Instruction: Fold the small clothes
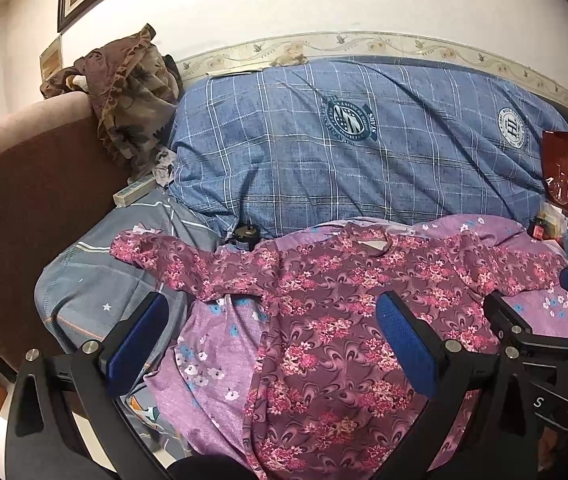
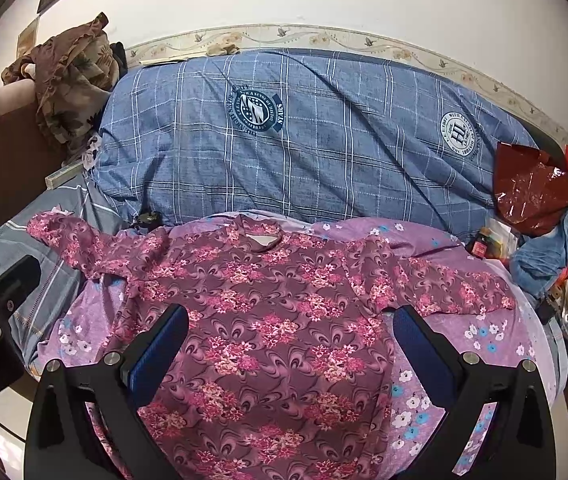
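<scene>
Floral shirt [image 2: 276, 320], maroon with pink flower print, lies spread flat and front-up on a purple flowered sheet [image 2: 464, 320] covering the bed. Neckline toward the far edge of the bed, just short of the blue plaid duvet [image 2: 304, 140] bundled along the wall. Both sleeves spread outward: left sleeve [image 1: 172, 256] reaches over onto grey striped bedding [image 1: 84, 280] near the left edge; right sleeve [image 2: 444, 284] lies angled toward the right edge on the purple sheet.

Left gripper [image 1: 272, 348]: fingers spread wide, holding nothing, hovering above the shirt's left side and the purple sheet; its blue pads [image 1: 136, 344] face each other with cloth visible between them. Contact with fabric cannot be judged.

Right gripper [image 2: 288, 352]: fingers likewise wide apart, empty, above the shirt's middle and lower body.

Surroundings: brown patterned cloth [image 2: 72, 80] heaped at the far left corner on a brown headboard [image 1: 24, 200]; red plastic bag [image 2: 532, 188] and clutter at the right edge.
</scene>
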`<state>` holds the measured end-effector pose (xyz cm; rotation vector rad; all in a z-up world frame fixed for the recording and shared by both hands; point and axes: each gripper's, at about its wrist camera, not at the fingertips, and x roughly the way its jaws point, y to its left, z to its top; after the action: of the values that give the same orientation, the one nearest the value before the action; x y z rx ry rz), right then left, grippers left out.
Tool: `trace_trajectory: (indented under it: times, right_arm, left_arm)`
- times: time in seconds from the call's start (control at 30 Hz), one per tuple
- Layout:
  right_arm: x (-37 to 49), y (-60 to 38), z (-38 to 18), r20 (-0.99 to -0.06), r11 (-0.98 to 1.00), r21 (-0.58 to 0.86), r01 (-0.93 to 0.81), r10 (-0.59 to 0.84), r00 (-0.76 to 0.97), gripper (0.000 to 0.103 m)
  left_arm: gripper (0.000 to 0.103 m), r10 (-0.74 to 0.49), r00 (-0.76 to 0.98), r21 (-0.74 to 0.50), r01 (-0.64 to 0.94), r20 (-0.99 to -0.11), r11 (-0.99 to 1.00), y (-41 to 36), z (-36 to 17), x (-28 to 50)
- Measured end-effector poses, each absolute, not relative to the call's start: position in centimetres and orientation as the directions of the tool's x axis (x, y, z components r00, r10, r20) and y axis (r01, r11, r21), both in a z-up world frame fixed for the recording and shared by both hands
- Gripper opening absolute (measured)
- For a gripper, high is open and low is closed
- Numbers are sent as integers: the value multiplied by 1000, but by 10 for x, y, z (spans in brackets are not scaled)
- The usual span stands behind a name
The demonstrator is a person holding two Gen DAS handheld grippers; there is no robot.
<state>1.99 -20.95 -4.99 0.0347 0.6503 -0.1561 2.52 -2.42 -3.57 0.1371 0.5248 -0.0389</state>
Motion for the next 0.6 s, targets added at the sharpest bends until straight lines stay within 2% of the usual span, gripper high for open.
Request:
trace_trajectory:
  times: [0.6]
  right_arm:
    - [32,-208,-63,-631,988,-27,155,-137,764,103]
  left_arm:
    - [103,-12,844,115,87,-536,990,-26,-49,40]
